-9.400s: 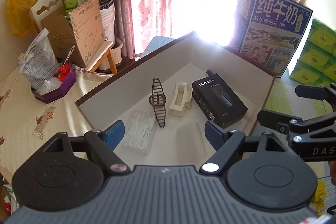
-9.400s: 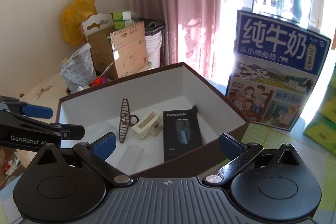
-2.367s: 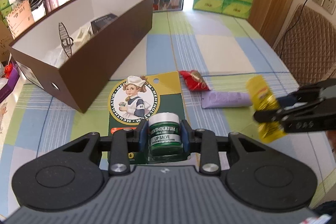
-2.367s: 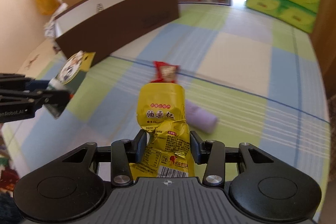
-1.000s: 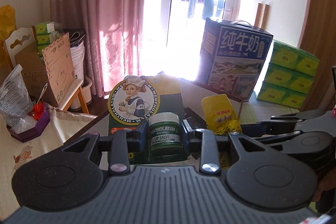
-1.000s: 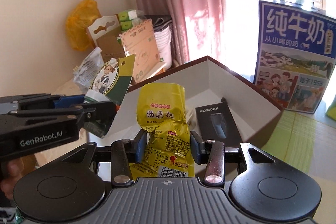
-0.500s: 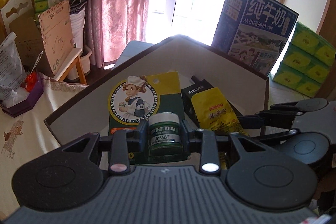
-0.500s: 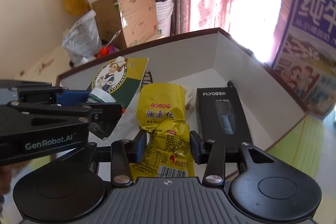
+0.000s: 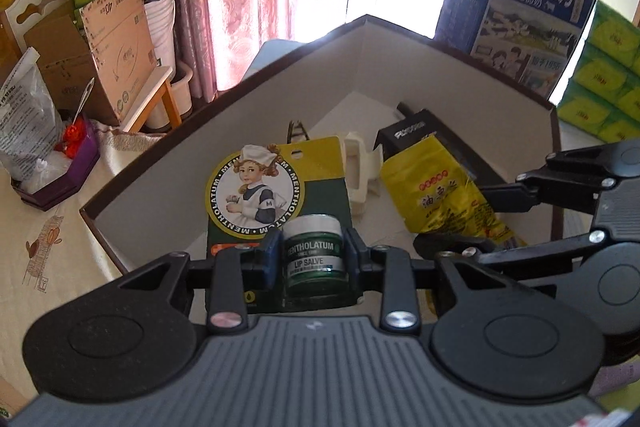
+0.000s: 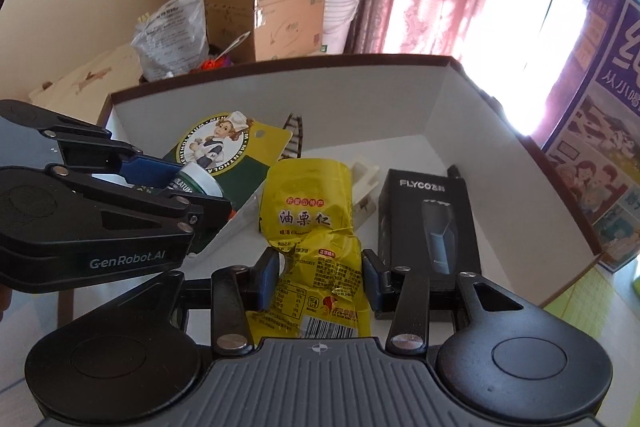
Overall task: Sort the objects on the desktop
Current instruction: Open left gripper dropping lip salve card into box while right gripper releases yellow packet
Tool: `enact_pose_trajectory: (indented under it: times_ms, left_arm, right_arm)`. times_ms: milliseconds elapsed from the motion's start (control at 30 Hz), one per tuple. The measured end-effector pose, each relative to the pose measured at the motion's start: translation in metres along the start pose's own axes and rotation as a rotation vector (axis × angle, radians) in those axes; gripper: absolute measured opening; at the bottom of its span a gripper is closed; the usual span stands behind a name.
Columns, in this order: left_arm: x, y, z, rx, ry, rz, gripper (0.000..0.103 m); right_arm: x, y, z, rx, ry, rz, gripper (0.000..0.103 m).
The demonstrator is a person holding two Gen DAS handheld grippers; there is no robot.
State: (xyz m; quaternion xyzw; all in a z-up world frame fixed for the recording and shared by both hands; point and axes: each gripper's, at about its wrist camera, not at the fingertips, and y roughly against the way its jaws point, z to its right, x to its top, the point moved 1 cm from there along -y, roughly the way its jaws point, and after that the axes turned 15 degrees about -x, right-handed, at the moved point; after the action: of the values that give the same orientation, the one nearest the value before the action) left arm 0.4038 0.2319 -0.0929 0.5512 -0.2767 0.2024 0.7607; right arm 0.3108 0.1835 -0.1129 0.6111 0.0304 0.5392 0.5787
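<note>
Lip salve pack (image 9: 280, 203), clenched in the left tongs (image 9: 314, 261), and yellow snack pouch (image 10: 316, 227), gripped by the right tongs (image 10: 318, 279), hang over the brown storage box (image 10: 440, 107), shaver box (image 10: 432, 219) at three o'clock.

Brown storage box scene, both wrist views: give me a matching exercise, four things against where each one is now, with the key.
Things:
1. green Mentholatum lip salve card pack
2. yellow foil snack pouch
3. black Flyco shaver box
4. blue milk carton case

Places:
A. lying on the floor of the brown storage box
B. clamped in the right gripper
C. standing behind the storage box
D. clamped in the left gripper

Pairs: 1-D, 2-B, 3-A, 4-C
</note>
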Motion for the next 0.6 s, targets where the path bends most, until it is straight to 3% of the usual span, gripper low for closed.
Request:
enact_pose_trajectory:
  times_ms: [100, 333, 500, 567, 600]
  left_arm:
    - [-0.0015, -0.0030, 0.0001, 0.010, -0.005, -0.013, 0.029]
    - [0.0012, -0.0022, 0.0028, 0.030, -0.033, -0.023, 0.044]
    - [0.0025, 0.0001, 0.0019, 0.046, -0.041, -0.027, 0.048]
    - [0.0029, 0.0001, 0.0014, 0.051, -0.043, -0.033, 0.049]
    - [0.0027, 0.0002, 0.0012, 0.055, -0.045, -0.038, 0.051]
  right_arm:
    - [-0.0021, -0.0036, 0.0013, 0.005, 0.005, -0.006, 0.041]
    - [-0.0039, -0.0060, 0.0032, 0.017, 0.020, -0.009, 0.041]
    - [-0.0058, -0.0062, 0.0001, 0.034, 0.035, -0.015, 0.042]
    - [-0.0063, -0.0067, -0.0012, 0.044, 0.041, -0.017, 0.044]
    - [-0.0062, -0.0068, -0.0019, 0.058, 0.046, -0.017, 0.050]
